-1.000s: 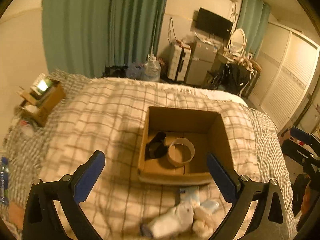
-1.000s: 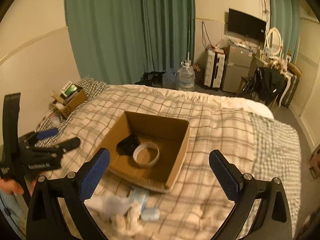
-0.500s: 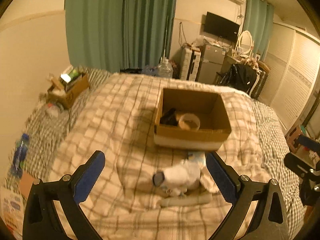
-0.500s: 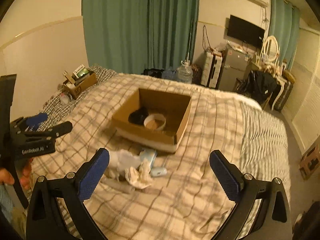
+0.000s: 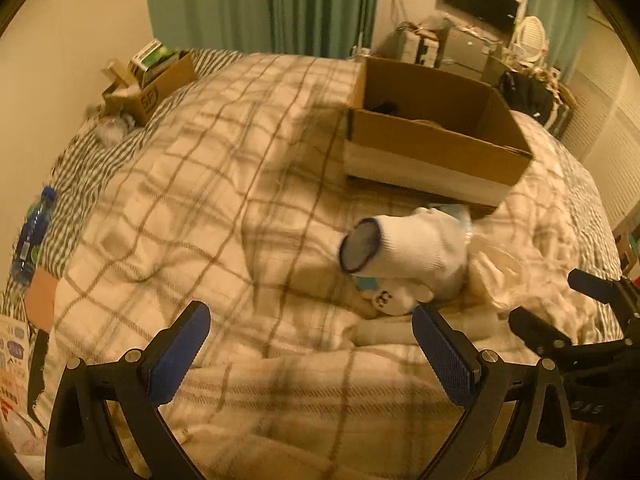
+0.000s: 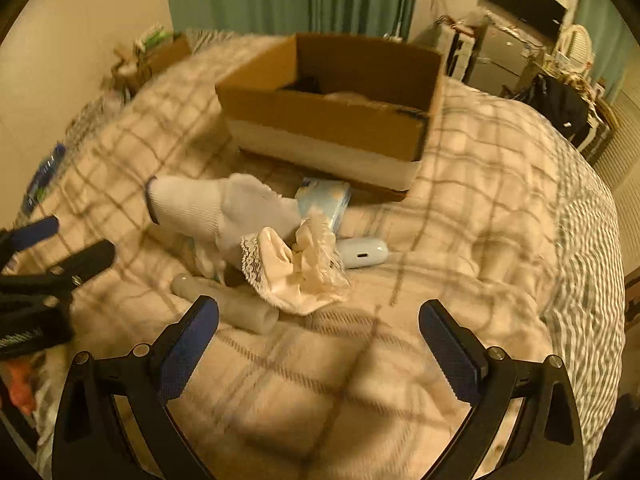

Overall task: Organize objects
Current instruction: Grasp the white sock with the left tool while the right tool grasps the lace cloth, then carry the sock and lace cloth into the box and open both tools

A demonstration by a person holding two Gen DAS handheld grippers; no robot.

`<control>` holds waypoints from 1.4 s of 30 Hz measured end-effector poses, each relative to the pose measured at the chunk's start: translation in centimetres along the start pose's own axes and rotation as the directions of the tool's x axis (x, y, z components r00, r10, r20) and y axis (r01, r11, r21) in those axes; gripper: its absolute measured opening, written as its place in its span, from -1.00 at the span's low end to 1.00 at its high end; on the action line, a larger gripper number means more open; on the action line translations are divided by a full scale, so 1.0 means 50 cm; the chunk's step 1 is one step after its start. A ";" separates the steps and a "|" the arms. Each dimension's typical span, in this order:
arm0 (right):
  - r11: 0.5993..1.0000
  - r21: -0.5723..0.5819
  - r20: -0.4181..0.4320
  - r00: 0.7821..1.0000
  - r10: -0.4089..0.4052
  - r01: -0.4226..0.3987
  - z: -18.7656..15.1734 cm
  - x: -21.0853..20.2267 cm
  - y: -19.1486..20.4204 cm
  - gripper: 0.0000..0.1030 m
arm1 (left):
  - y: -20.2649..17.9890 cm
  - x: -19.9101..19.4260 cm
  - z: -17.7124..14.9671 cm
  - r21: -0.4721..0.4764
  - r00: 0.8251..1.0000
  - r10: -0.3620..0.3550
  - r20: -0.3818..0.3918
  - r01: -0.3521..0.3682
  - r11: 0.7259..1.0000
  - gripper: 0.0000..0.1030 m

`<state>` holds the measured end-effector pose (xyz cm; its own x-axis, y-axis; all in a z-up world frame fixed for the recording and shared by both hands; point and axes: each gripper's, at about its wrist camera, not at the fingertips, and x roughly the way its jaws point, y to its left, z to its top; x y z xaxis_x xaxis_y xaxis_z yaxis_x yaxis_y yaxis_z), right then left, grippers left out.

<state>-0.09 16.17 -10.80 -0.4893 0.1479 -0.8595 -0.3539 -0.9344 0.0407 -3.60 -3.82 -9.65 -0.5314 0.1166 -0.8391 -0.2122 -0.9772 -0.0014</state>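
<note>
An open cardboard box (image 5: 436, 148) (image 6: 328, 120) sits on the plaid bed, with a dark item and a tape roll barely showing inside. In front of it lies a pile: a white sock (image 5: 404, 252) (image 6: 224, 212), a lace-trimmed cream cloth (image 6: 300, 272), a light blue packet (image 6: 326, 200), a small white oval case (image 6: 362, 253) and a pale tube (image 6: 228, 304). My left gripper (image 5: 310, 354) is open and empty, just short of the sock. My right gripper (image 6: 318, 346) is open and empty, just short of the cloth.
A small box of clutter (image 5: 156, 80) stands at the bed's far left by the wall. A blue bottle (image 5: 32, 236) lies at the left edge. Curtains, a TV and furniture stand beyond the bed.
Both grippers have pulled back from the box and dropped low toward the pile in front of it. The pile now looms large just ahead of the fingers. Both stay open.
</note>
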 end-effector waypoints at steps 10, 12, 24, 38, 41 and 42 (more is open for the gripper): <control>0.996 -0.003 -0.127 0.988 0.084 -0.085 0.031 0.122 -0.002 -0.35 | -0.019 0.071 0.027 0.016 0.996 -0.067 -0.066 0.068 0.998 1.00; 0.993 0.015 -0.091 0.989 0.116 -0.115 0.030 0.104 -0.014 -0.59 | -0.036 0.084 0.037 0.032 0.994 -0.078 -0.071 0.080 0.996 1.00; 0.994 0.085 -0.025 0.997 0.069 -0.067 0.035 0.034 -0.108 -0.65 | -0.168 0.150 0.066 0.212 0.985 -0.130 -0.109 0.151 0.965 0.97; 0.995 0.055 0.036 0.996 0.076 -0.078 0.030 -0.060 -0.068 -0.65 | -0.144 0.035 0.057 0.242 0.983 -0.178 -0.040 0.182 0.953 -0.54; 0.996 0.040 0.057 0.995 0.076 -0.078 0.030 -0.090 -0.055 -0.65 | -0.133 -0.014 0.060 0.238 0.982 -0.188 -0.001 0.183 0.954 -0.56; 0.996 0.036 0.065 0.995 0.075 -0.077 0.029 -0.102 -0.051 -0.65 | -0.131 -0.028 0.062 0.239 0.982 -0.188 0.009 0.180 0.954 -0.56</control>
<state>2.15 18.25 -5.80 -0.5655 0.0986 -0.8189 -0.3438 -0.9306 0.1254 -4.02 2.99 -6.79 -0.4898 0.2998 -0.8187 -0.4942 -0.8691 -0.0226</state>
